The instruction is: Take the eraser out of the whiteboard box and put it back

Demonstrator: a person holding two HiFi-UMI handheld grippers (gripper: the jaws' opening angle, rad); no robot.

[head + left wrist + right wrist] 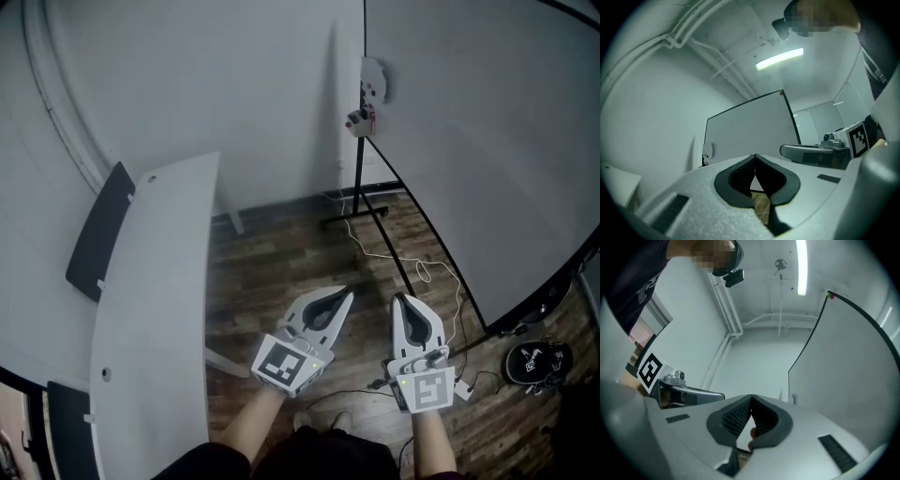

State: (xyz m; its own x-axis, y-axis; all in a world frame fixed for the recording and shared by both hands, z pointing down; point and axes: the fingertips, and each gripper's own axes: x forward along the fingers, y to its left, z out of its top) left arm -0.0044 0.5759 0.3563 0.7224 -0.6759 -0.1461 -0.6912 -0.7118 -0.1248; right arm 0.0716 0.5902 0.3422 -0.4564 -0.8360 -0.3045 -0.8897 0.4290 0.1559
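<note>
Left hand-held gripper [755, 156]: pressed together, nothing pinched.
Right hand-held gripper [751, 398]: likewise closed, empty.
Whiteboard box [358, 120]: mounted well ahead (the eraser inside cannot be made out).
Approach: jaws are best spread before the box is reached.

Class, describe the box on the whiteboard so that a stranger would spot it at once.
Find the big whiteboard on the right of the head view. Go to its lower left corner, above the black stand. The box hangs there: the only small white thing on that edge, red-marked below.
</note>
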